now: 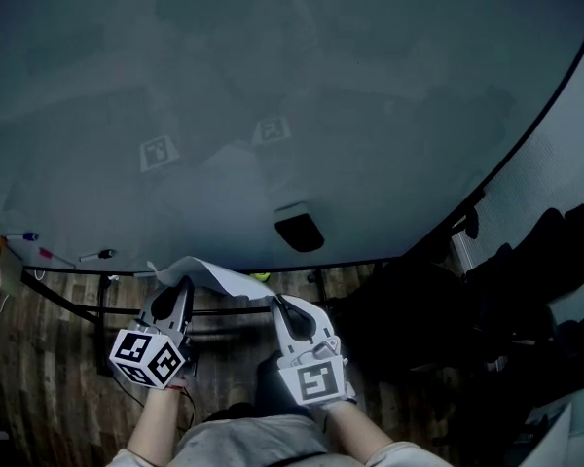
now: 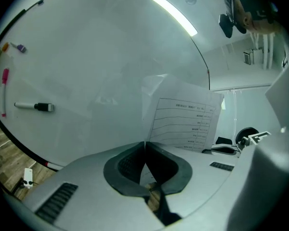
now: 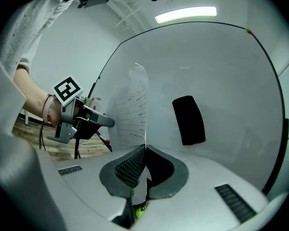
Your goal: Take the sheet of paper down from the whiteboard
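Observation:
A white printed sheet of paper (image 1: pixel 214 275) hangs between my two grippers, just in front of the lower part of the whiteboard (image 1: pixel 292 86). My left gripper (image 1: pixel 182 288) is shut on the sheet's left edge, and the paper (image 2: pixel 183 117) rises from between its closed pads (image 2: pixel 130 165). My right gripper (image 1: pixel 275 303) is shut on the opposite edge. In the right gripper view the sheet (image 3: pixel 132 107) stands edge-on out of the closed jaws, with the left gripper (image 3: pixel 82 121) beyond it. The sheet bows and looks free of the board.
A black eraser (image 1: pixel 299 230) sticks to the whiteboard just above the right gripper, also visible as the eraser (image 3: pixel 189 120). Markers (image 1: pixel 97 254) lie against the board at lower left, including a black-capped marker (image 2: pixel 36 106) and a pink marker (image 2: pixel 5 76). The board's stand (image 1: pixel 102 309) rests on wooden floor.

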Tool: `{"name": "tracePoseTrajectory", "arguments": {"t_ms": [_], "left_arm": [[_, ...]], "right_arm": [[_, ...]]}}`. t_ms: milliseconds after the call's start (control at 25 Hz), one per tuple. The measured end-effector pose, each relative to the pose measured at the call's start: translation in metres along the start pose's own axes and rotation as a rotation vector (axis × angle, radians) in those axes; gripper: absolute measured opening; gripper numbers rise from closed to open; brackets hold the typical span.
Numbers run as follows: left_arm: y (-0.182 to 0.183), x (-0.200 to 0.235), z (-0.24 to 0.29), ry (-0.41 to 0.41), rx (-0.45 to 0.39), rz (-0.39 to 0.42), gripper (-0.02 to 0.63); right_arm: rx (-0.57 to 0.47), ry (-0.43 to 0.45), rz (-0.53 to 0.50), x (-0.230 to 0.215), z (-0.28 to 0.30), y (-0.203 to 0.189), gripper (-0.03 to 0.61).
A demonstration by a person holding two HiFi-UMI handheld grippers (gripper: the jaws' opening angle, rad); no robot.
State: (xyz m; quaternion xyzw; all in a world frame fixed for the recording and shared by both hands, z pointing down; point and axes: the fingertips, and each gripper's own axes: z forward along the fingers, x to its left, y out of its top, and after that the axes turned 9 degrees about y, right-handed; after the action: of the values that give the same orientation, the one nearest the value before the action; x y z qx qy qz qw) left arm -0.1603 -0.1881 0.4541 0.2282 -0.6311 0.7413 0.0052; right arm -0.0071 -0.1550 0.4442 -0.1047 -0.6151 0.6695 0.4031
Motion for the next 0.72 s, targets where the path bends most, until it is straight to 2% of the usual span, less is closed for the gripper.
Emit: {"name": "tracePoseTrajectory", "arguments": {"t_ms": [280,720], "left_arm": [[0.014,-0.01,-0.025,-0.051,0.025,0.062,0.015],[0.014,-0.028,-0.067,-0.101,0.054,0.071,0.015]], "right_arm": [[-0.034,0.035,0.09,0.006,-0.018,0.011,0.02],[-0.066,0.067,0.156,0.022,-0.05,0.028,0.02]]}}
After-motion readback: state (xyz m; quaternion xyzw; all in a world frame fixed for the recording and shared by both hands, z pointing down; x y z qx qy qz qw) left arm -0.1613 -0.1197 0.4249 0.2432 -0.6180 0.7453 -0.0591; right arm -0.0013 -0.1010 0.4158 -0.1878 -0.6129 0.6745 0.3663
